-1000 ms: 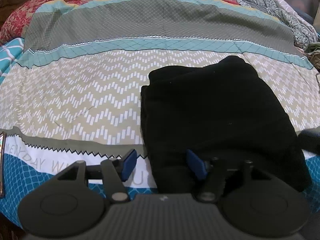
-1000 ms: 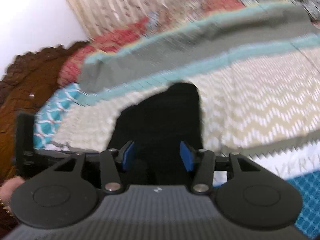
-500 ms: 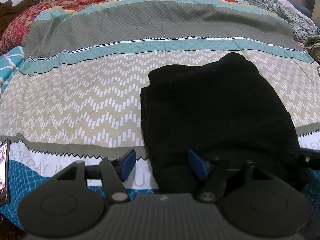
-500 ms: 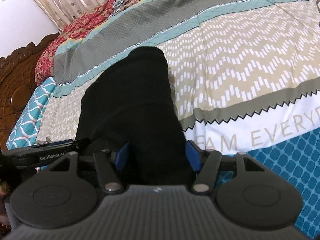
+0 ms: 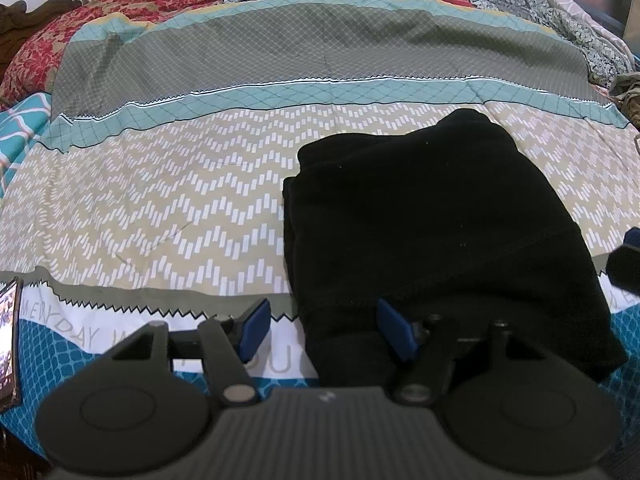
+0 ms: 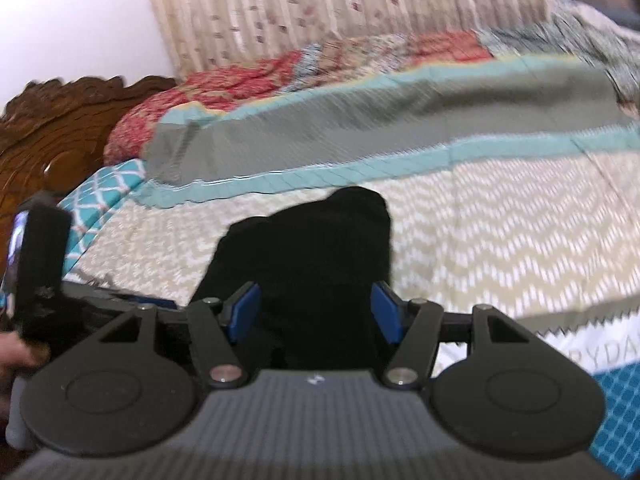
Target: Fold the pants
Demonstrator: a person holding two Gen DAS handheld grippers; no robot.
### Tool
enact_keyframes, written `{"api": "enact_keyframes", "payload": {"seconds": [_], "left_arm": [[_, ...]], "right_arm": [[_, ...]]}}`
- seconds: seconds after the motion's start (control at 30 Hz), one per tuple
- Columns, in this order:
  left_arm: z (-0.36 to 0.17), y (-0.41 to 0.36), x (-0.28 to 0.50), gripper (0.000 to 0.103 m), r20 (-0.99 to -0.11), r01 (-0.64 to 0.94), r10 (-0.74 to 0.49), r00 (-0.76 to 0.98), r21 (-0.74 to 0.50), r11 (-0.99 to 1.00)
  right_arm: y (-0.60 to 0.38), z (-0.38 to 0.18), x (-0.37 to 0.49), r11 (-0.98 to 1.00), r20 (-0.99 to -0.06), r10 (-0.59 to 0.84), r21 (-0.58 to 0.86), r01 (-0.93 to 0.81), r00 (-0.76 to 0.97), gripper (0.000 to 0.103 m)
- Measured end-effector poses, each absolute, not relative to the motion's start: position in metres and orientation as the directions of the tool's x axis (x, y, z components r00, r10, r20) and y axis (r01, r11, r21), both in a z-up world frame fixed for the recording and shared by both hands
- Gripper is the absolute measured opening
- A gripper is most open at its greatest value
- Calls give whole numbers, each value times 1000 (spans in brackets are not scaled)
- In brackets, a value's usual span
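The black pants (image 5: 432,240) are lying folded into a compact bundle near the front edge of the bed (image 5: 168,208), on its patterned cover. The left gripper (image 5: 325,330) is hovering over their near left corner, jaws spread, pinching nothing. The right gripper (image 6: 316,312) is hanging over the near end of the bundle, blurred; its jaws have just been opening and are standing apart with the cloth showing between them, unpressed. A phone (image 5: 9,340) is sitting at the bed's front-left edge. Bare cover is stretching wide to the left and behind.
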State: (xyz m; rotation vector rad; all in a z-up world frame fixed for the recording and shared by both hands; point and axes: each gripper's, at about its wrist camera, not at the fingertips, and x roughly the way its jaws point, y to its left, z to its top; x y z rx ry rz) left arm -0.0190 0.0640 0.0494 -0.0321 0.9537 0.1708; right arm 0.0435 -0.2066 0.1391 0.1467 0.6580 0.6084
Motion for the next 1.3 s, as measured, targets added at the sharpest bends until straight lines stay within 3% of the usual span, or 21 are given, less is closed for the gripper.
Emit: {"api": "enact_keyframes", "payload": {"seconds": [0.77,0.93,1.3], "left_arm": [[63,61,-29,62,-783,-160,116,611,21,987],[68,60,-32,80,-769,-166,123,628,23,986],[75,61,-38,85,-755,-173,132,642,24,985]], "right_arm": [[-192,138,38,799,-550,592,307,-517,588,64],[-191,138,36,799,-549,593,305,-519,589,64],[-191,144,32,795,-540,598,305,-524,592,67]]}}
